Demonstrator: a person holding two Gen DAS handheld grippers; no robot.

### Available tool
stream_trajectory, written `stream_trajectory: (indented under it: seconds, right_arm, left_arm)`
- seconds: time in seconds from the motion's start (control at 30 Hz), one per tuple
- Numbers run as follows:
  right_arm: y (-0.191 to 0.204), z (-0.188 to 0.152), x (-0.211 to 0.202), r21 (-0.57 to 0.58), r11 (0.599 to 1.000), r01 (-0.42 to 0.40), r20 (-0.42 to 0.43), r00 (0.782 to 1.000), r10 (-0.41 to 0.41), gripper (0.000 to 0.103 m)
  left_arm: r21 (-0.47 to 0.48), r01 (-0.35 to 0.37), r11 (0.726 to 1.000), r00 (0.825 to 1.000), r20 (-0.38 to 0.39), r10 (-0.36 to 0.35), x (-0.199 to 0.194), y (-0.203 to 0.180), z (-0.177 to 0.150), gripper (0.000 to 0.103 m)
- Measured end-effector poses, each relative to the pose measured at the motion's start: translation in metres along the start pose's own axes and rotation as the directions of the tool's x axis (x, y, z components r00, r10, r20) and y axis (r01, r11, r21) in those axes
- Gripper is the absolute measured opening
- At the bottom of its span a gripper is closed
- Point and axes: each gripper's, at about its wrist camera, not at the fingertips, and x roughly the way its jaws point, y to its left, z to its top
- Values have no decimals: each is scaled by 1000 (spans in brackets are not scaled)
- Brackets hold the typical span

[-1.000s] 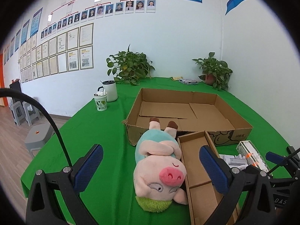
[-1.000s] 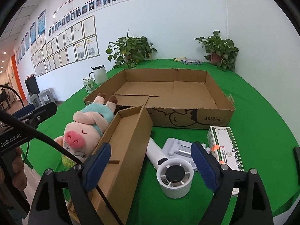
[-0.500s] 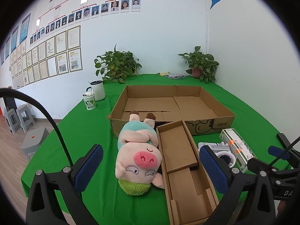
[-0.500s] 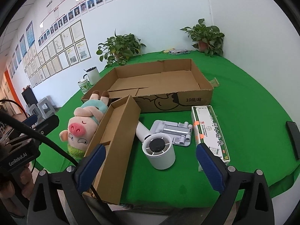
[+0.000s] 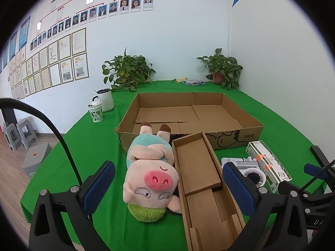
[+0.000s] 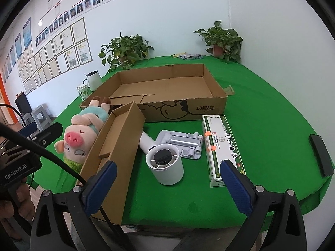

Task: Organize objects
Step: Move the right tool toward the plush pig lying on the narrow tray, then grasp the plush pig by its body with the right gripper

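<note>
Jaws of left gripper [image 5: 168, 185] and right gripper [image 6: 167, 183] spread, empty; the right's just widened. Plush pig [image 5: 149, 176], hair dryer [image 6: 162, 159] unsorted outside large carton [image 6: 211, 105], likely their destination.

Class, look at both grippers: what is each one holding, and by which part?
Nothing is held. The left gripper and the right gripper both stand open and empty.
</note>
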Motion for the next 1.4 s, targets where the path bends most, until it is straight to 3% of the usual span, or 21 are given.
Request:
stream_trajectory:
  seconds: [0.43, 0.63, 0.7, 0.77, 0.83, 0.93, 1.03, 1.1, 1.17, 1.23, 1.27, 1.33, 1.4]
  right_arm:
    - [14, 12, 26, -31, 999, 16, -37, 999, -17, 99]
    - [27, 22, 29, -81, 997, 18, -38, 999, -21, 99]
    - [30, 26, 24, -105, 994, 7, -21, 1000, -9, 99]
    - [36, 34, 9, -131, 989, -64, -6, 998, 64, 99]
    - [46, 45, -15, -178, 957, -228, 10, 972, 233, 99]
    - [65, 63, -51, -275, 869, -411, 51, 896, 440, 100]
    - [77, 81, -51, -302, 783, -543, 14, 819, 573, 101]
    - [86, 92, -33, -279, 755, -593, -34, 792, 610, 101]
    - [95, 101, -13, -259, 743, -617, -74, 780, 622, 101]
    - [106, 110, 9, -252, 739, -624, -103, 777, 621, 101]
    - [109, 112, 19, -247, 737, -630, -117, 774, 622, 101]
    - [120, 119, 39, -240, 736, -633, -151, 774, 615, 101]
    - [134, 123, 62, -251, 742, -622, -198, 783, 590, 101]
  left_arm:
    - [-35, 14, 999, 1000, -20, -15, 19, 23, 5, 102]
    - [-80, 58, 995, 997, -41, -61, 27, 36, 7, 102]
    - [-99, 79, 992, 995, -56, -85, 31, 42, 6, 102]
    - [-125, 102, 987, 990, -81, -113, 34, 50, 6, 102]
    - [-146, 129, 981, 983, -115, -146, 41, 56, 2, 102]
    - [-165, 140, 976, 972, -164, -167, 54, 65, -8, 102]
    - [-212, 193, 958, 955, -185, -233, 64, 72, -20, 102]
    - [-227, 202, 953, 943, -218, -252, 74, 72, -28, 102]
    - [-233, 203, 951, 934, -244, -259, 85, 73, -36, 101]
    - [-234, 194, 953, 926, -277, -257, 95, 73, -45, 90]
    - [-250, 216, 944, 919, -275, -283, 97, 75, -48, 89]
    - [-268, 249, 931, 908, -269, -320, 96, 76, -51, 76]
    - [-241, 247, 939, 914, -263, -308, 92, 73, -51, 71]
